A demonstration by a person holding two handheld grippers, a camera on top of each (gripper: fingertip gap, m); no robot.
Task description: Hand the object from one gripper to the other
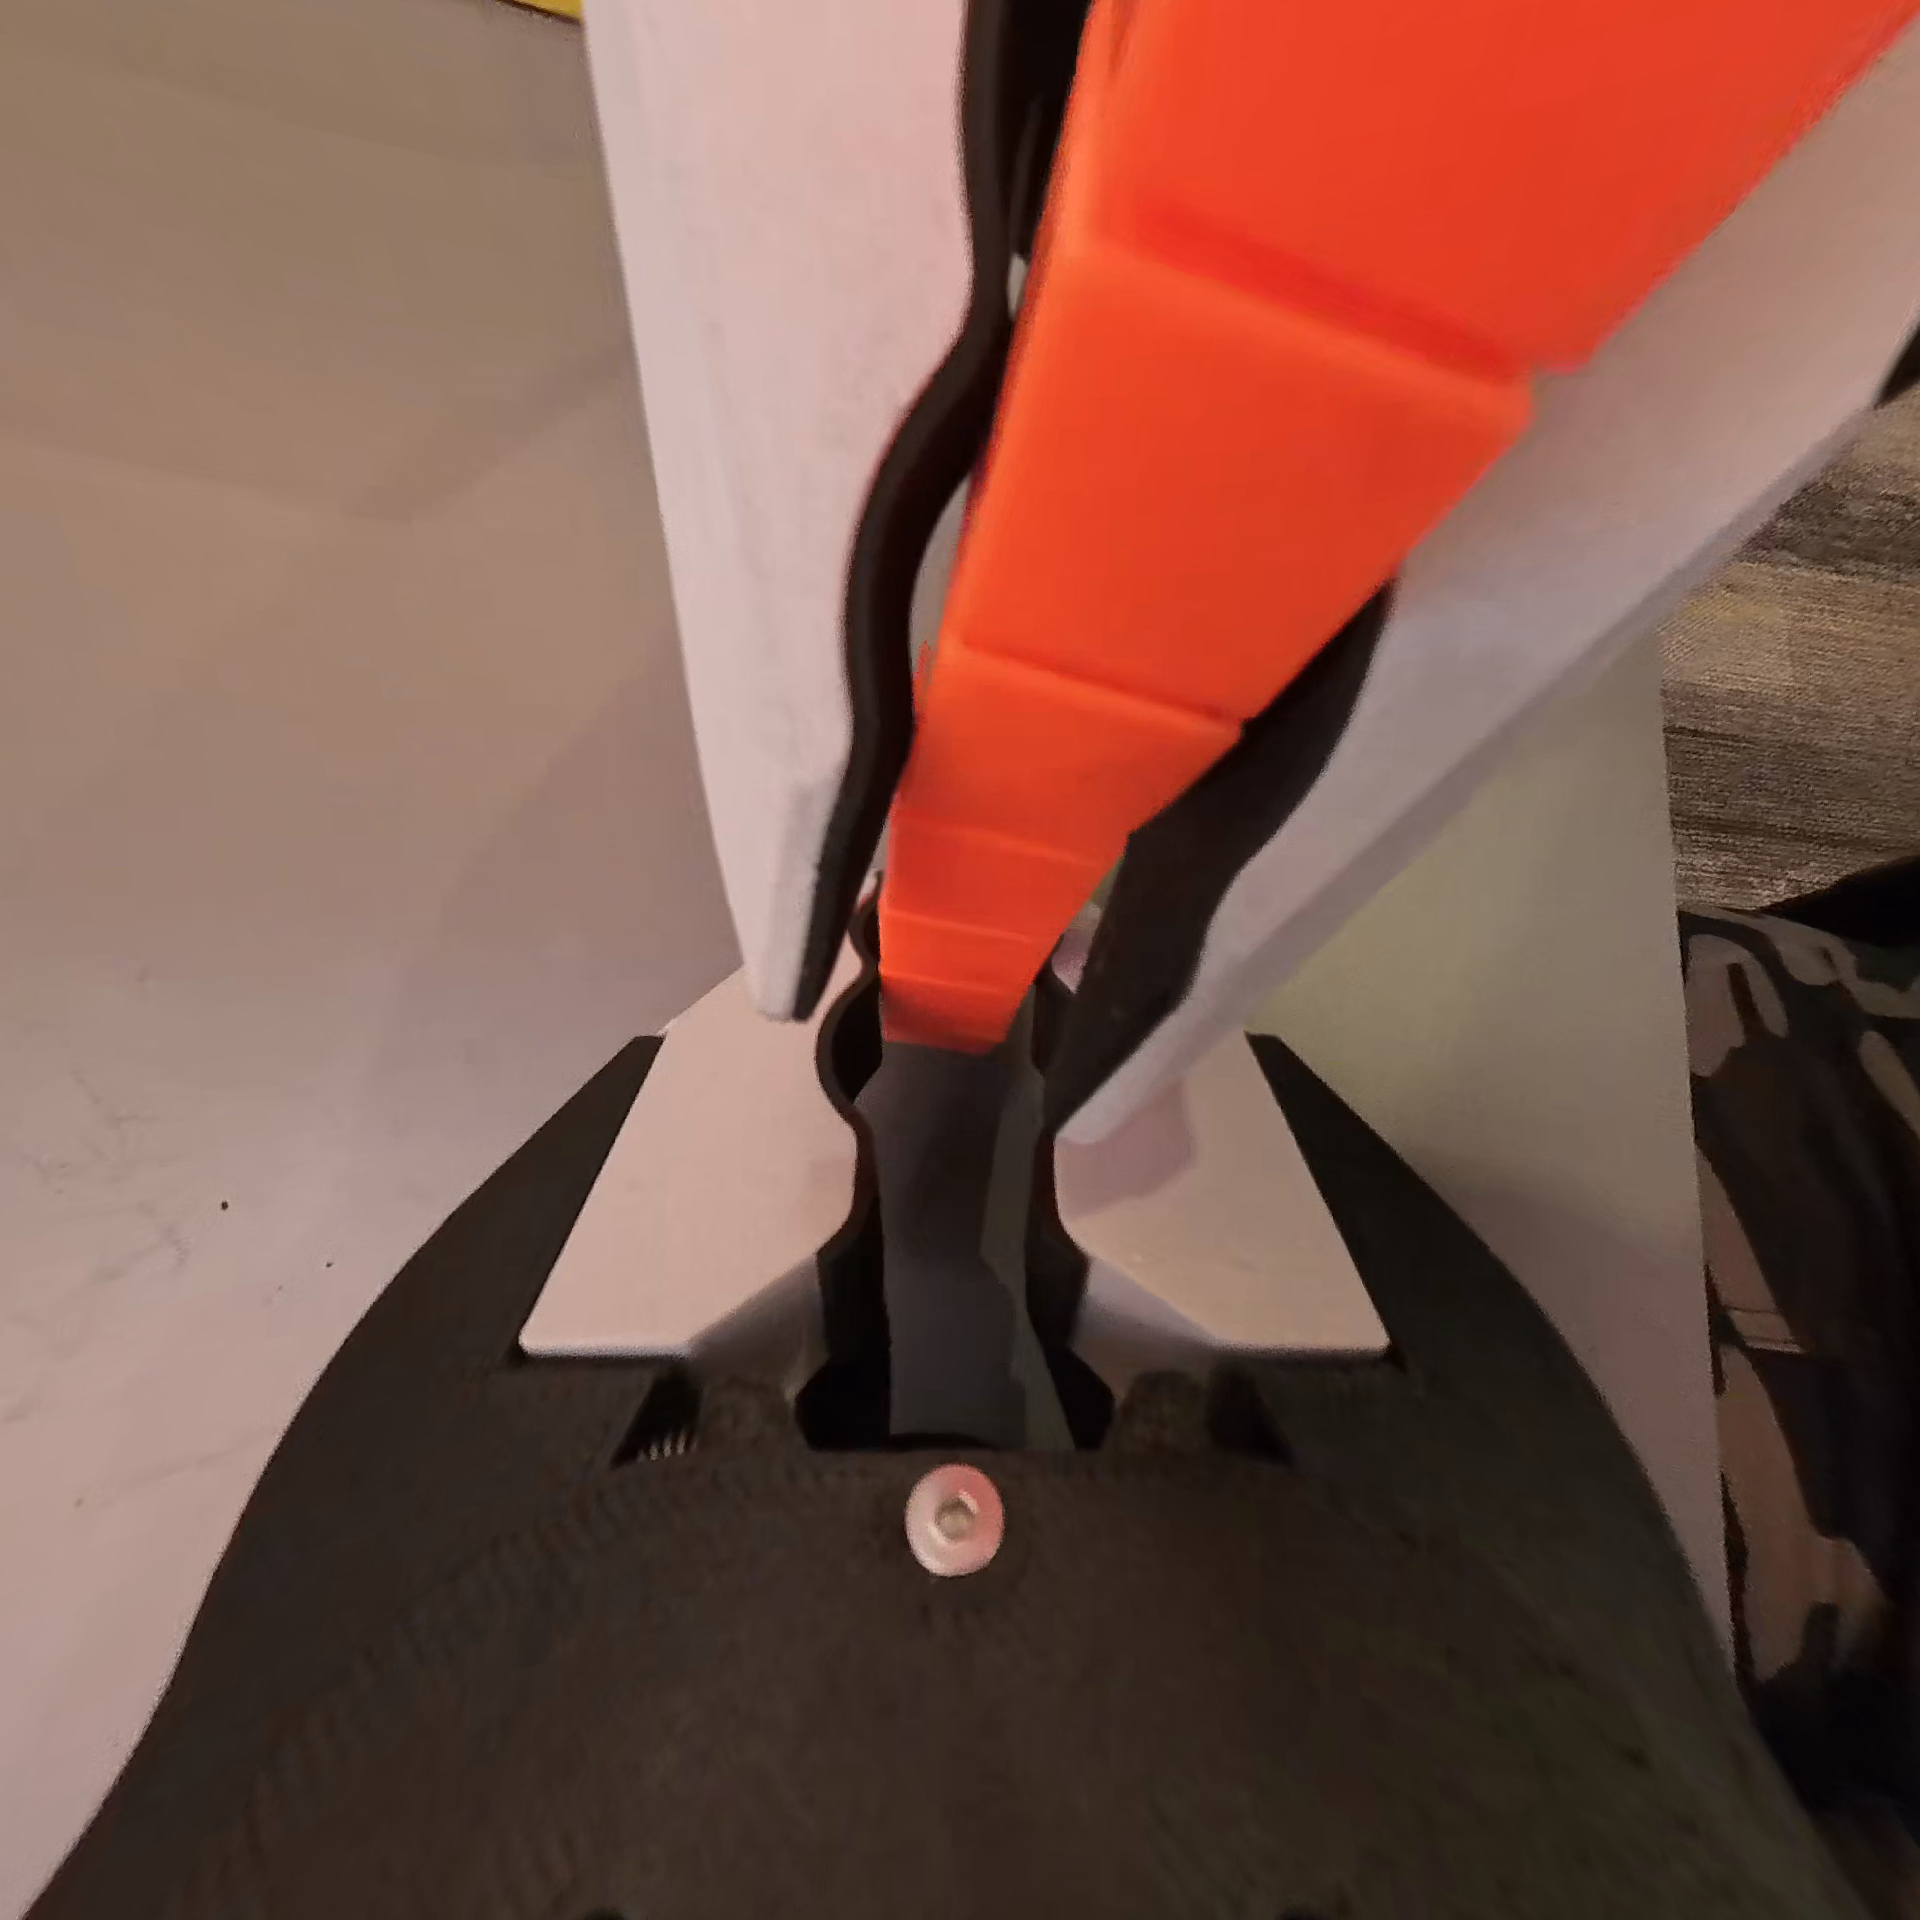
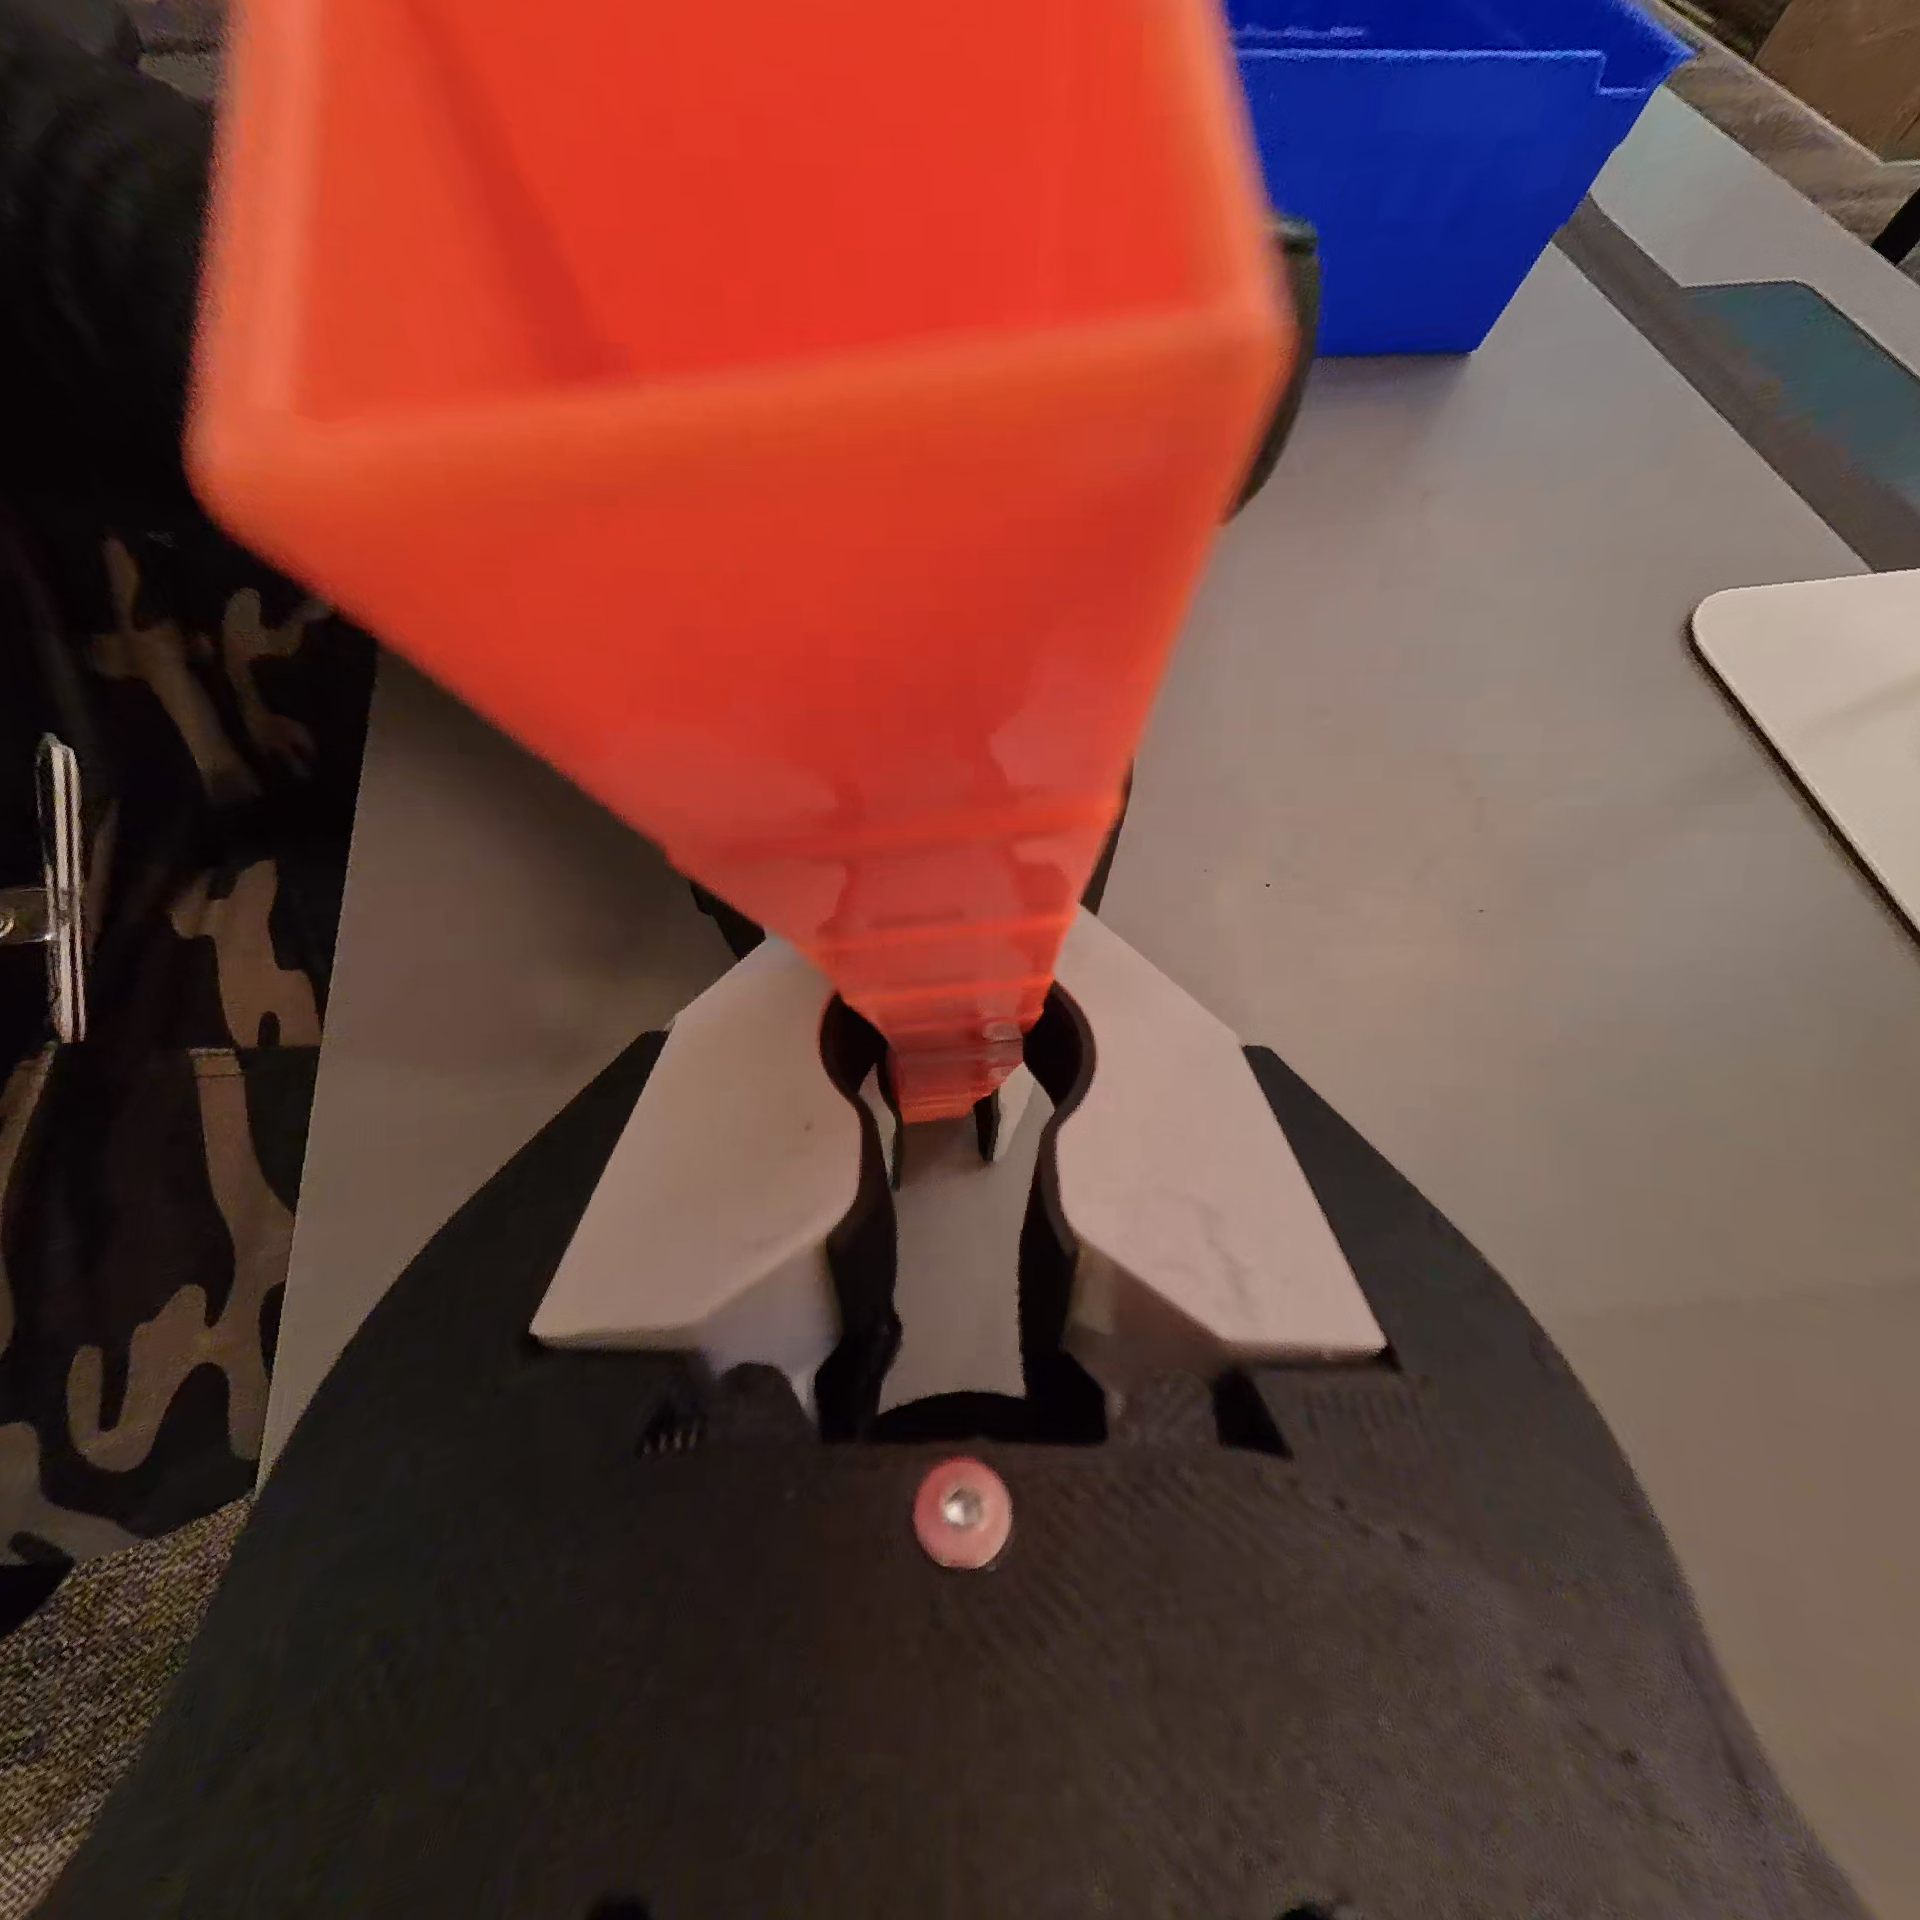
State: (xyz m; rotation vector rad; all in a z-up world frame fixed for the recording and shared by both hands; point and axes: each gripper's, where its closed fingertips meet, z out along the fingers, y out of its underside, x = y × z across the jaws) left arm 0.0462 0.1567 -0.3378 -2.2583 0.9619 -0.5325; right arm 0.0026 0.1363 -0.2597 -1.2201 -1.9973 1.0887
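The object is an orange open box with a stepped, tapering end [image 2: 748, 499]. In the right wrist view my right gripper [image 2: 951, 1039] is shut on that stepped end, with the box mouth facing up and away. In the left wrist view the orange object [image 1: 1195, 520] runs from the top right down to my left gripper [image 1: 945, 1029]. Its narrow tip sits between my left pads, which close on it. The right gripper's white fingers [image 1: 748, 520] come in from above and clamp the object on both sides. The box is blurred.
A blue bin [image 2: 1434, 187] stands at the far right of the grey table [image 2: 1455, 831]. A white flat board [image 2: 1829, 707] lies at the right edge. A person in camouflage clothing [image 2: 156, 935] is at the left. A pale surface [image 1: 260, 831] lies below the left gripper.
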